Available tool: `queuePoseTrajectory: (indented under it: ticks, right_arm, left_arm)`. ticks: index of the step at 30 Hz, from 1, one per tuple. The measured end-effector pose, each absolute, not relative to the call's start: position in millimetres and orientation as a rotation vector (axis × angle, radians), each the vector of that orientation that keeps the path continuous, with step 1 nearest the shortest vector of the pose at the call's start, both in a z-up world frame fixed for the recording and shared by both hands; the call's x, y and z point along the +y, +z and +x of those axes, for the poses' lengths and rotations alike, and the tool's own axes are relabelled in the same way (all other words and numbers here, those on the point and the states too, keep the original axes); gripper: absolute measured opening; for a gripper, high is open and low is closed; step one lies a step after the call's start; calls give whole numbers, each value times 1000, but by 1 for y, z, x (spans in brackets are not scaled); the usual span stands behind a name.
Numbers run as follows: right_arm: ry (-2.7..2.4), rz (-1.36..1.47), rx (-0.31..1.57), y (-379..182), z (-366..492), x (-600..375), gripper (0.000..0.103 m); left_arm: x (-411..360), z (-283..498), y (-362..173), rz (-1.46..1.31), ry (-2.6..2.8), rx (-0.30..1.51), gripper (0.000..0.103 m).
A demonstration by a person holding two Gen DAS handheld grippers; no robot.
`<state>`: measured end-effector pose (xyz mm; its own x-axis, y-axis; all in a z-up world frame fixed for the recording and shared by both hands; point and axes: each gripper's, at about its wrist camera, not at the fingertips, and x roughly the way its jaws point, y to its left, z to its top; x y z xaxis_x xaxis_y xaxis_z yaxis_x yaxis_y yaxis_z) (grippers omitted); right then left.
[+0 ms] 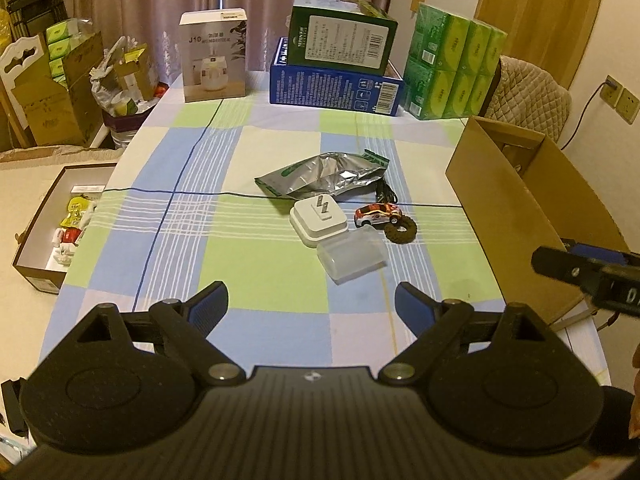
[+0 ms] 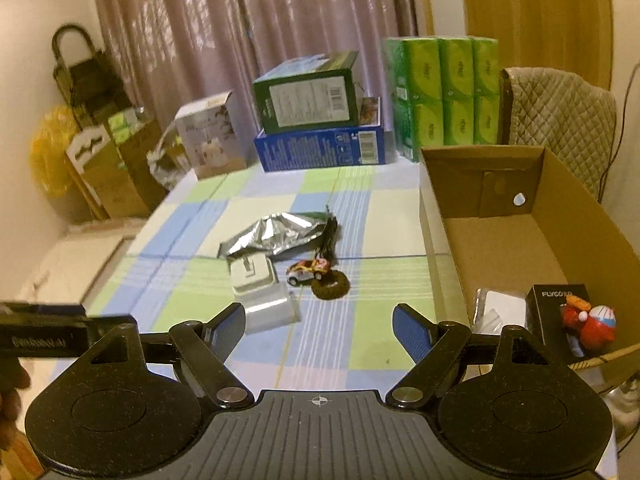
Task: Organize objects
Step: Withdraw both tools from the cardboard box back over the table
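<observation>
Near the middle of the checked blue, green and white tabletop (image 1: 248,248), the left wrist view shows a cluster of small things: a crumpled silver foil pouch (image 1: 324,176), a white square plug adapter (image 1: 318,220) just in front of it, a translucent plastic case (image 1: 352,260) touching the adapter's near side, a small red-and-white toy car (image 1: 378,214) and a dark braided ring (image 1: 400,232) just beside the car. The left claw (image 1: 312,304) hovers over the near edge with its blue-padded fingers spread wide and nothing between them. An open brown cardboard box (image 1: 500,184) stands along the right edge. Stacked cartons and green tissue packs (image 1: 452,68) line the far edge.

From the right wrist view, the same cluster lies ahead, slightly blurred. The right claw (image 2: 318,328) is likewise wide open and empty above the near edge. Inside the cardboard box (image 2: 500,240), at its near end, sit a black carton (image 2: 548,312), a red round toy (image 2: 592,328) and a clear packet (image 2: 500,312).
</observation>
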<state>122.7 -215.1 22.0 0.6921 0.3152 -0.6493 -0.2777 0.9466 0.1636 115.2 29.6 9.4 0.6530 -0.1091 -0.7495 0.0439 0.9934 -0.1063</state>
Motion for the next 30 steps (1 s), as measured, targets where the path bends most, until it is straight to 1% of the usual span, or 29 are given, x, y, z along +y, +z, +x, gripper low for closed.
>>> queuePoseTrajectory:
  ticks: [12, 30]
  right_arm:
    - [334, -37, 789, 9, 128, -197, 78]
    - [348, -52, 817, -1, 135, -192, 78]
  left_arm:
    - [45, 111, 9, -112, -70, 853, 91]
    - [45, 113, 3, -125, -65, 870, 91]
